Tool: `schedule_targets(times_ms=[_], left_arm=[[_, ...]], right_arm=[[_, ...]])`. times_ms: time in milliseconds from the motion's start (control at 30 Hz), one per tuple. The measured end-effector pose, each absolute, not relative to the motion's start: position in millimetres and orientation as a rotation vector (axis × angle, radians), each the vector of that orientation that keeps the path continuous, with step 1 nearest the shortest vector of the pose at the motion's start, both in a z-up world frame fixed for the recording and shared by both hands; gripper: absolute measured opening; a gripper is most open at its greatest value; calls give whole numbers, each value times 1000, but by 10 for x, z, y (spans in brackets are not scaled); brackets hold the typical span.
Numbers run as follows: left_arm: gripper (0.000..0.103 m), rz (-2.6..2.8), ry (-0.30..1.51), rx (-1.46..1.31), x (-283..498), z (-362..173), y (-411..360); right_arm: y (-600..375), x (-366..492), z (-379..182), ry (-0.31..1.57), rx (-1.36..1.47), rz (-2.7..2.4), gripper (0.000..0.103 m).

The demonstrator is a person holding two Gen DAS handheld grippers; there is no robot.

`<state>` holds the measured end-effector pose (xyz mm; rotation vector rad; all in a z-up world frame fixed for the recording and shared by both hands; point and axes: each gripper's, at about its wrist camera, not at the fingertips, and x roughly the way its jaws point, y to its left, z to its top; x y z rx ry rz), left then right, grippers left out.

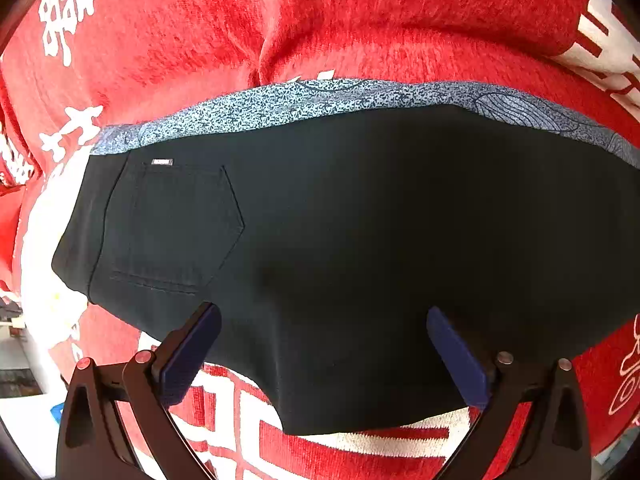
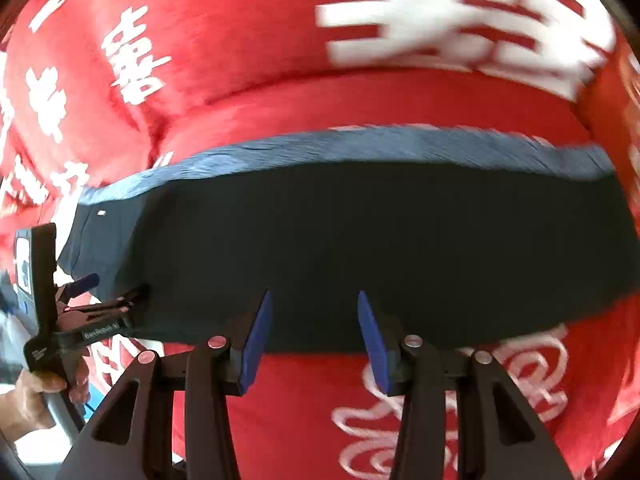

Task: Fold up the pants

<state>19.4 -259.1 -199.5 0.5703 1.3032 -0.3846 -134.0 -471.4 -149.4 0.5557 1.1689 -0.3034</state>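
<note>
Hovering over the black folded pants [image 1: 360, 240] lying on the red plush blanket with white characters [image 1: 360, 32], atop a blue speckled cloth [image 1: 280, 100], we hold the left gripper [image 1: 324, 340] and right gripper [image 2: 314, 328] apart, both empty. Next we judge: grip the near edge and fold across.

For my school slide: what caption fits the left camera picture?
Open left gripper hovers over black pants on a red blanket.

place: looks like a home, a bedroom | evidence: soft red fleece blanket [image 1: 360, 40] with big white characters, spread as on a bed, pants [image 1: 360, 240] lying on it
</note>
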Motion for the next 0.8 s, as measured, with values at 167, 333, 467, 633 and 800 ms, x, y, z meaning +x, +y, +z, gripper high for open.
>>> schedule_targets(times_ms=[167, 333, 467, 633, 800], left_arm=[[103, -418, 1251, 610, 57, -1957, -2547], [103, -420, 1284, 562, 79, -1966, -2508], [103, -414, 1304, 593, 200, -1970, -2481], [103, -455, 1322, 611, 163, -1891, -2602], [103, -519, 1329, 642, -4, -1780, -2852]], right_arm=[[-4479, -1258, -1798, 1234, 332, -329, 48], [-4412, -1450, -1761, 1241, 341, -330, 48], [-4412, -1456, -1742, 1259, 366, -346, 48], [-4519, -1686, -1630, 1268, 466, -379, 49], [-4668, -2017, -1588, 1271, 581, -461, 50]])
